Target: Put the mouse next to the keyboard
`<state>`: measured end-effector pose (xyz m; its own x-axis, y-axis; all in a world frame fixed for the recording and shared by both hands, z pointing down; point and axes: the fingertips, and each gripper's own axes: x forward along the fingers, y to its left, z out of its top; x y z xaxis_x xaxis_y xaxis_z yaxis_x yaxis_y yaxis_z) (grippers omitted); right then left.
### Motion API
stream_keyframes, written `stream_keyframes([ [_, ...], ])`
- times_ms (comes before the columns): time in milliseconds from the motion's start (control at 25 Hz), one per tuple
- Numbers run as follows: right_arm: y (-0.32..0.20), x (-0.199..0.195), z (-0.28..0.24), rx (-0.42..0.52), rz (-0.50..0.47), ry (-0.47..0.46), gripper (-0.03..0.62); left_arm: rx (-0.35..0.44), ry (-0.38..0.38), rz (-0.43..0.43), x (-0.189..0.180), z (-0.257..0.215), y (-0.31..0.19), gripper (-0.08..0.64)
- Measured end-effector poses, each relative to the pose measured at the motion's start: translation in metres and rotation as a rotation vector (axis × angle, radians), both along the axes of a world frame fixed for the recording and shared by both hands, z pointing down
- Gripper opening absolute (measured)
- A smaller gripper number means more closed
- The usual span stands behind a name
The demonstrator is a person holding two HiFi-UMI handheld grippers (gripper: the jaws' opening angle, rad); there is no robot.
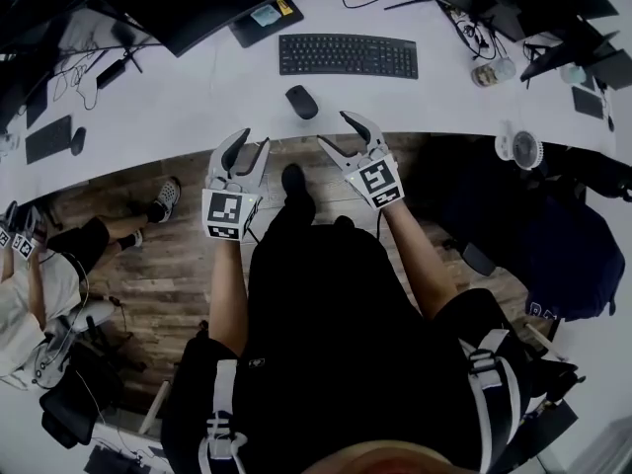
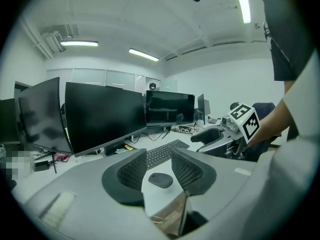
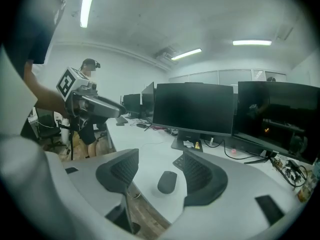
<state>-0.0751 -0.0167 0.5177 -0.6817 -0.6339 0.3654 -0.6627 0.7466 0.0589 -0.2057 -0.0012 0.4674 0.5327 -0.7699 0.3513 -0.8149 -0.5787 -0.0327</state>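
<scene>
**Task status:** effectively not started. The mouse (image 1: 302, 102) is found lying on the desk (image 1: 197, 97), ungripped, just ahead of both grippers. It is seen framed in the gap between each gripper's jaws, but it lies beyond the tips, and no contact is observed.

**Left gripper** (image 1: 253, 142): the jaws are held apart, with nothing between the pads.

**Right gripper** (image 1: 339, 129): the jaws are held wide apart and are likewise empty.

Both grippers are held at the desk edge, short of the mouse.

**Keyboard** (image 1: 348, 55): it is located further ahead of the grippers than the mouse, and a little toward the right gripper's side. The mouse is set apart from it, in front of its left end rather than alongside.

**Outstanding, as judged:** the mouse is to be reached, gripped, carried and set down beside the keyboard. None of these steps is seen to be done.

**Containers:** none is identified on the desk in any view, so no contents are reported.
</scene>
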Motion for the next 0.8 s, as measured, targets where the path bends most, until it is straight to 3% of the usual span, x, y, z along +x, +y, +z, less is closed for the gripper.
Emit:
stream_keyframes([
  [800,-0.045,-0.029,0.017,-0.024,0.107,0.033,0.284,-0.022,-0.009,0.168,-0.011,0.014,-0.057,0.152],
])
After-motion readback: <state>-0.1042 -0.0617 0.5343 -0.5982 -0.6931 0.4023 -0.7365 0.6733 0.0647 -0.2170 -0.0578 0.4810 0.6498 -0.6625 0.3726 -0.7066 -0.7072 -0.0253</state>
